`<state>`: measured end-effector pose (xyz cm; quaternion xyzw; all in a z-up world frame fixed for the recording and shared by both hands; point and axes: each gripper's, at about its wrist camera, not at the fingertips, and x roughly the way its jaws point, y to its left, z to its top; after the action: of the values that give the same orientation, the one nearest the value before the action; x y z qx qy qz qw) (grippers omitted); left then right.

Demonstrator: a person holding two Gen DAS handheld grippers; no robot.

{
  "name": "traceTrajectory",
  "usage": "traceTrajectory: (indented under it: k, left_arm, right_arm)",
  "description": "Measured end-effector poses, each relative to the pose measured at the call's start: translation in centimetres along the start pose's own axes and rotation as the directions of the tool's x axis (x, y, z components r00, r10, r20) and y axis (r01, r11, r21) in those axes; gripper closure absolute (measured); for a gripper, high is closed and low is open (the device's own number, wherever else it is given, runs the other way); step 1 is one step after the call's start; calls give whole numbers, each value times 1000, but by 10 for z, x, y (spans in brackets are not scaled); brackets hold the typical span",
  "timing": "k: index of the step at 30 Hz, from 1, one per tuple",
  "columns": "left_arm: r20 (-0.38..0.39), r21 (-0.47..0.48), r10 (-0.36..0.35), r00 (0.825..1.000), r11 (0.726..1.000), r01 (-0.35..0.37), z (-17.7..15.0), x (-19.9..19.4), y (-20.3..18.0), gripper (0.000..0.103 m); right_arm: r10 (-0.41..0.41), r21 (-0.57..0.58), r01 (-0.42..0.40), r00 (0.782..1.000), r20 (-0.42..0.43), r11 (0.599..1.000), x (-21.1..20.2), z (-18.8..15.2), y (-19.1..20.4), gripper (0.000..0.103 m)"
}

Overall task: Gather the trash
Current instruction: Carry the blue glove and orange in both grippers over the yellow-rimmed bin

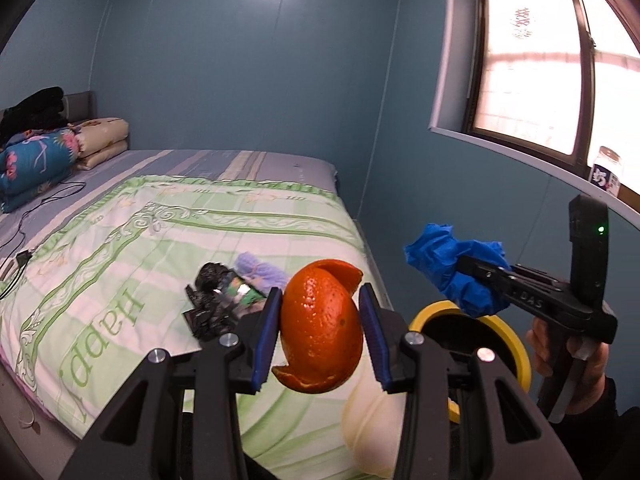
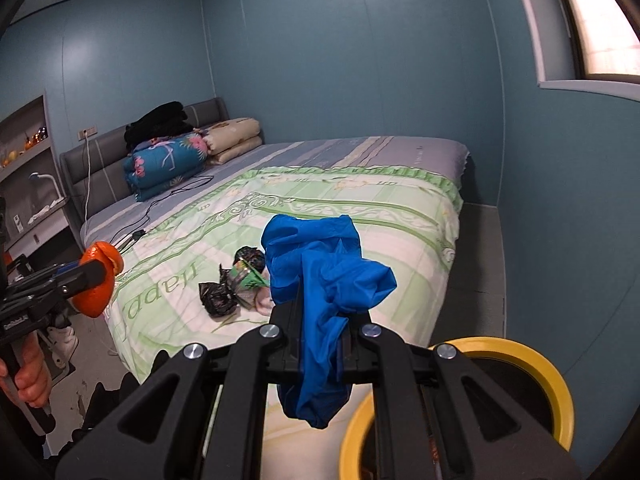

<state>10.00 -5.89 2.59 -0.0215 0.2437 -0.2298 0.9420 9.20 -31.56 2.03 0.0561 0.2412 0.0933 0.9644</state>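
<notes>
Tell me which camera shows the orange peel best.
The left wrist view: the orange peel fills the centre, clamped between the left tongs. The right wrist view shows it only small at the left edge, partly hidden.

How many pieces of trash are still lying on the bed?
4 visible: two crumpled black bags, a green wrapper between them, and a pale lavender wad beside them. More may be hidden underneath.

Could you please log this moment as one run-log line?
left gripper: shut on orange peel | right gripper: shut on blue glove | yellow-rimmed bin: below | bed: trash left
</notes>
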Motion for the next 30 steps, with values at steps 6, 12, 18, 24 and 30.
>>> traceTrajectory:
  k: [6,12,18,24,30]
  left_arm:
    - [-3,33,-44,999,998,44,2,0,-23,66]
    - [-4,68,-82,997,994,82,5,3,-46,66]
    - [-9,106,-113,994,988,114,8,10,-67,66]
    - [-18,132,-149,989,980,150,12,18,-87,66]
    - [-33,150,-190,981,970,192,13,30,-106,66]
  right_arm:
    - [-40,13,39,999,32,999,-18,-3,-15,94]
    - [-83,41,81,995,51,996,-35,-5,-35,94]
    - [-132,64,129,990,51,990,-45,-10,-54,94]
    - [-170,98,164,984,52,982,-54,-16,-72,94]
    - [-196,136,188,980,48,973,-60,-22,-87,94]
